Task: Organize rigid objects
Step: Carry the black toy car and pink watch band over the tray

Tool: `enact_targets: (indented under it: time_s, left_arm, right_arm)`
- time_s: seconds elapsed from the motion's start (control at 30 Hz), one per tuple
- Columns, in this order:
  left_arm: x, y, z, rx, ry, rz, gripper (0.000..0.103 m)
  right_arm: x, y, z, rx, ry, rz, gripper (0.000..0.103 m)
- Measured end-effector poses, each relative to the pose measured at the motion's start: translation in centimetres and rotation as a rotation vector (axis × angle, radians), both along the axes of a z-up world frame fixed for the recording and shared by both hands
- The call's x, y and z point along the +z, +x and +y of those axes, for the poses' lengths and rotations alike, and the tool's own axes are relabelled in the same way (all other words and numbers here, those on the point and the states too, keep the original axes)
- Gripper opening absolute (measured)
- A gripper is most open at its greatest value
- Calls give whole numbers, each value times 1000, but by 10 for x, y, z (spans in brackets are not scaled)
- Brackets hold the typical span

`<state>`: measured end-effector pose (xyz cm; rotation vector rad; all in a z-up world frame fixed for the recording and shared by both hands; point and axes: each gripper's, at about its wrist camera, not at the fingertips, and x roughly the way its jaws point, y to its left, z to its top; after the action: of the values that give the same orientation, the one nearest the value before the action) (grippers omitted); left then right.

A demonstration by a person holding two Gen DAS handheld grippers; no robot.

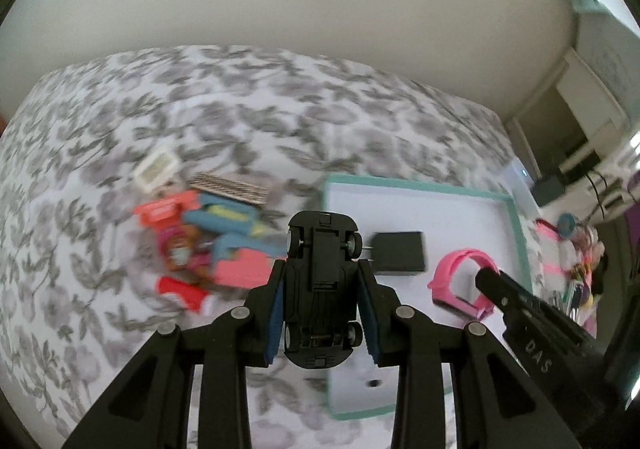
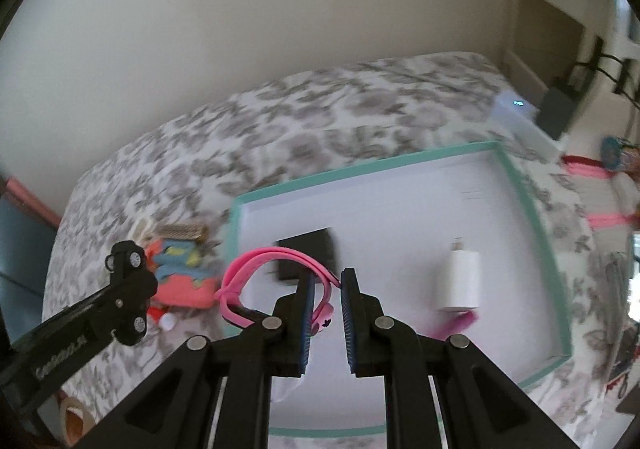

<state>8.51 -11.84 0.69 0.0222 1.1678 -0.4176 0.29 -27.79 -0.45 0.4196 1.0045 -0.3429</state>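
While the black adapter (image 1: 399, 252) and white charger (image 2: 462, 281) already lie in the teal tray (image 2: 520, 185), the left gripper (image 1: 322, 285) has its fingers clamped on a black toy car (image 1: 322, 281); the right gripper (image 2: 326, 313) pinches a pink watch strap (image 2: 256, 261); a toy pile (image 1: 200, 233) waits on the bed (image 1: 160, 109).

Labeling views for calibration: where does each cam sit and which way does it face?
Left wrist: on the left gripper, looking down at the bed; it holds a black toy car; right gripper's finger at right.
Right wrist: on the right gripper, above the teal-rimmed tray, holding a pink watch; left gripper at left.
Shared: tray, black adapter, watch, car.
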Motion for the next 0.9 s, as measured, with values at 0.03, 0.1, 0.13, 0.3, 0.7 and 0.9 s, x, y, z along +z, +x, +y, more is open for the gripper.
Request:
enact_targets:
  time_s: [0.03,0.1,0.13,0.3,0.7,0.9]
  left_arm:
    - [-2,-2,-10,-19,5,3,35]
    - [-6,-7,-25,-51,15,6,35]
    - [-8,-10,-34,-69,23,5,35]
    - [-17,-22,-67,-139,53,10,35]
    - [-45,-41,-109,-231,85,34,35]
    - [-55,-43,-114,-242,105,43,35]
  right_arm:
    - [0,-4,-10,-29,0,1,14]
    - [0,-10,-23,-68,3,-1,14]
    - [-1,-13,-31,-89,3,-1,14]
    - [-3,-31,-66,-197,2,8,14]
    - [-17,-64,-115,-381,12,17,14]
    - [-30,-73,-128,-454,-45,105,14]
